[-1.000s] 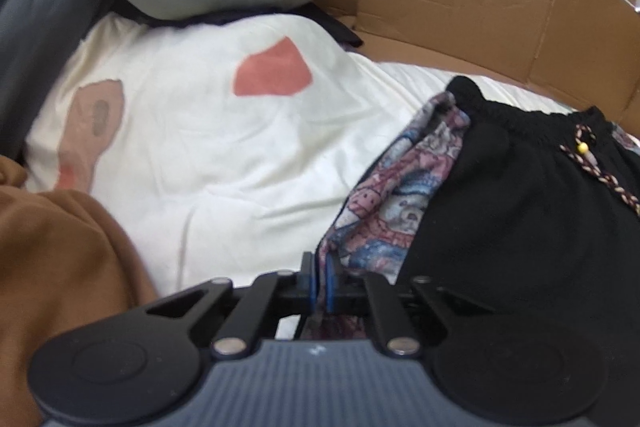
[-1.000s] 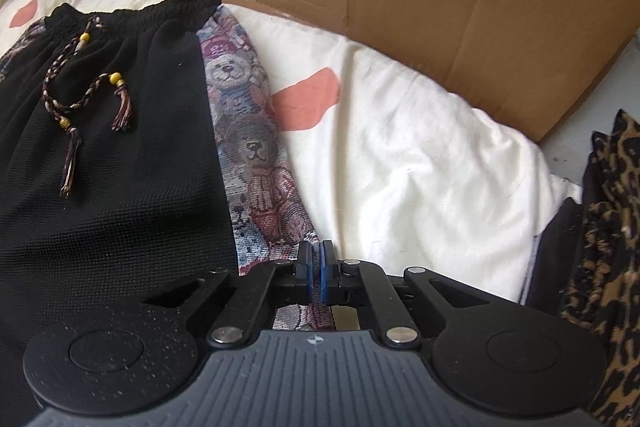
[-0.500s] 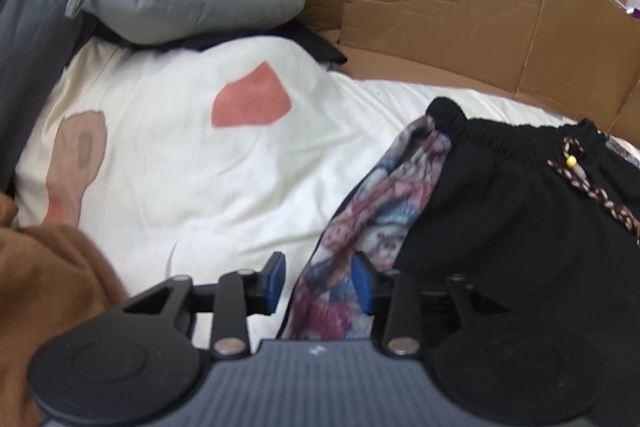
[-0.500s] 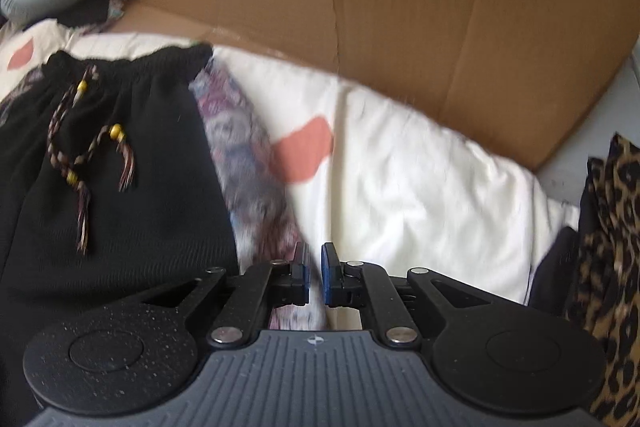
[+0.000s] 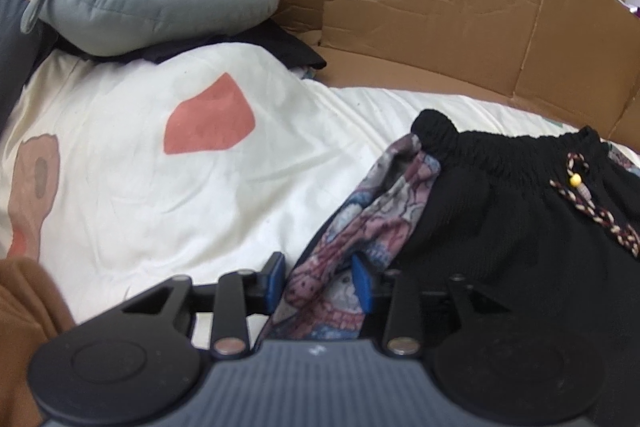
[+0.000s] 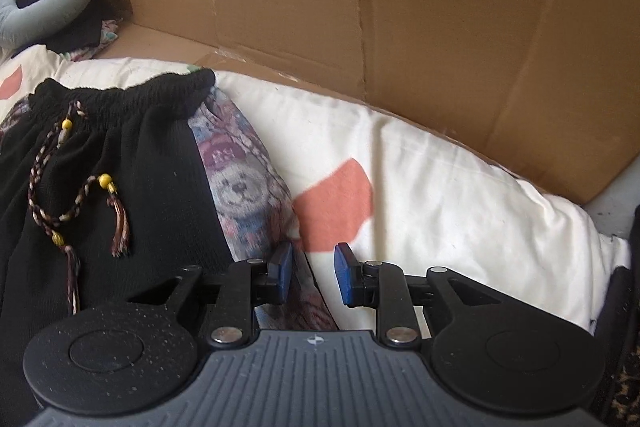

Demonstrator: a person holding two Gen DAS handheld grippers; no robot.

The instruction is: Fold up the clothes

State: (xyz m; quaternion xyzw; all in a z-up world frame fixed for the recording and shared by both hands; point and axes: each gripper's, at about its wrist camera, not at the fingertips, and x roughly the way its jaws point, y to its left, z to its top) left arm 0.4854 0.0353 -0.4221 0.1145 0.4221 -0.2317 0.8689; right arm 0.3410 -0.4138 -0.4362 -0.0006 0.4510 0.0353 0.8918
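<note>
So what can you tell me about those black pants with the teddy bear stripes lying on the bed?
The black pants lie flat on a cream bedsheet, waistband toward the cardboard wall. The fabric looks knitted, with a gathered elastic waistband. A braided drawstring with yellow beads and tassels rests loose on the front. A woven teddy bear panel runs down each side seam. The left gripper straddles one panel, open; the right gripper is open beside the other.

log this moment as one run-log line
stage: release after laying out | left gripper: jaws opened, bear-print panel between, unpinched | right gripper: jaws just opening, off cloth | black pants: flat on bedsheet
</note>
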